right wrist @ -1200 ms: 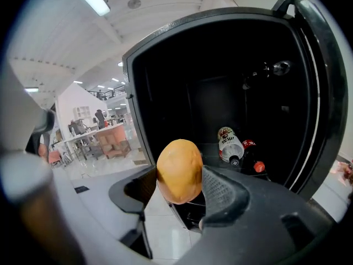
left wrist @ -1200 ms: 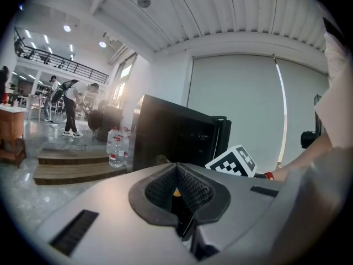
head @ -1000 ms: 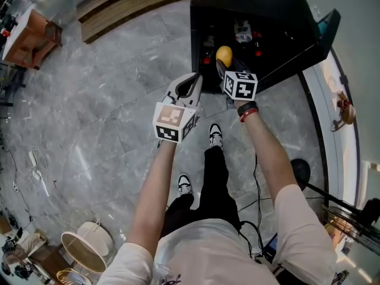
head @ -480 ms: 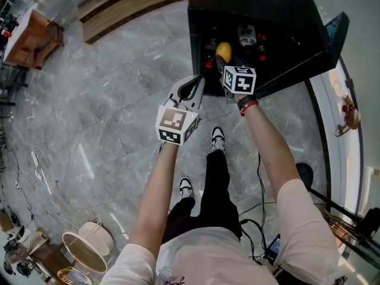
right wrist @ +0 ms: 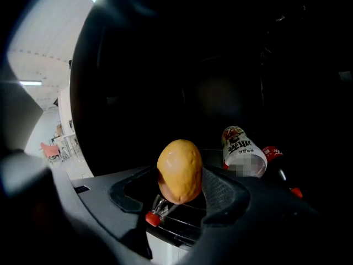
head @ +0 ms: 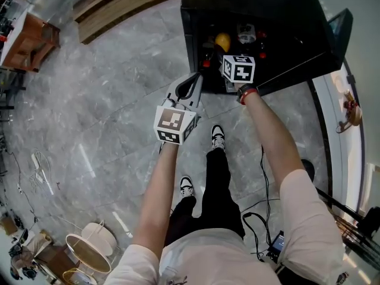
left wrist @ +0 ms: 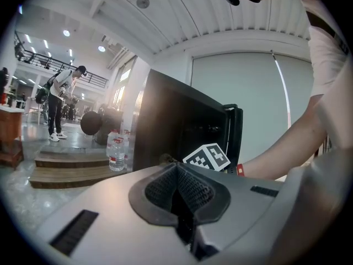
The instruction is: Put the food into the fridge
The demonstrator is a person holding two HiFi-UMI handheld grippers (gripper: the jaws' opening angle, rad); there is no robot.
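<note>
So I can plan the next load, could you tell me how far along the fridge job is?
Done: the fridge stands open, and a printed cup and a red-capped bottle already lie inside. In hand: the right gripper holds a yellow fruit inside the compartment, not yet set down. Left: releasing it and withdrawing. The left gripper is shut and empty outside.

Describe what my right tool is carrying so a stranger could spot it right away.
Find the black fridge, its door open. Just inside the dark opening, the right tool grips a yellow fruit. It is smooth, egg-shaped and the only yellow thing there, unlike the printed cup and red-capped bottles behind it.
</note>
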